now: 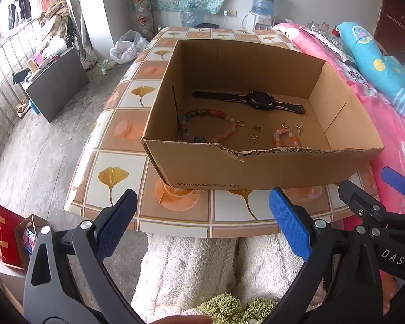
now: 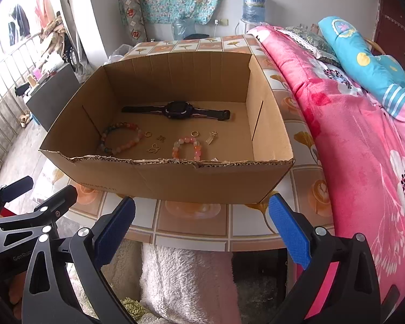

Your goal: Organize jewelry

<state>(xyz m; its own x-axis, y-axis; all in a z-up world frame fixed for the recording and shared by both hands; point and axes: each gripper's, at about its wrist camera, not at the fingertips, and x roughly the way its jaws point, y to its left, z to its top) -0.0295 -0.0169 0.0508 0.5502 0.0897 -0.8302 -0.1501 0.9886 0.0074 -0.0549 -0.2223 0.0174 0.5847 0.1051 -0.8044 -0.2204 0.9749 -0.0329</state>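
An open cardboard box [image 1: 256,170] [image 2: 159,181] stands on a tiled table. Inside lie a black watch [image 1: 252,100] [image 2: 175,110], a large multicoloured bead bracelet [image 1: 230,124] [image 2: 133,140], a small pink bead bracelet [image 1: 293,136] [image 2: 195,148], gold rings and small gold butterfly charms [image 1: 253,139] [image 2: 154,148]. My left gripper [image 1: 202,216] is open and empty, held before the table's near edge. My right gripper [image 2: 202,224] is open and empty too, beside the left one; it also shows at the right edge of the left wrist view [image 1: 378,197].
The table [image 1: 121,100] [image 2: 305,140] has a leaf-pattern cover. A bed with a pink blanket [image 2: 351,135] [image 1: 391,124] borders its right side. White fluffy fabric [image 1: 189,264] lies below the grippers. Red bags [image 1: 9,240] and a dark cabinet [image 1: 56,81] stand on the floor to the left.
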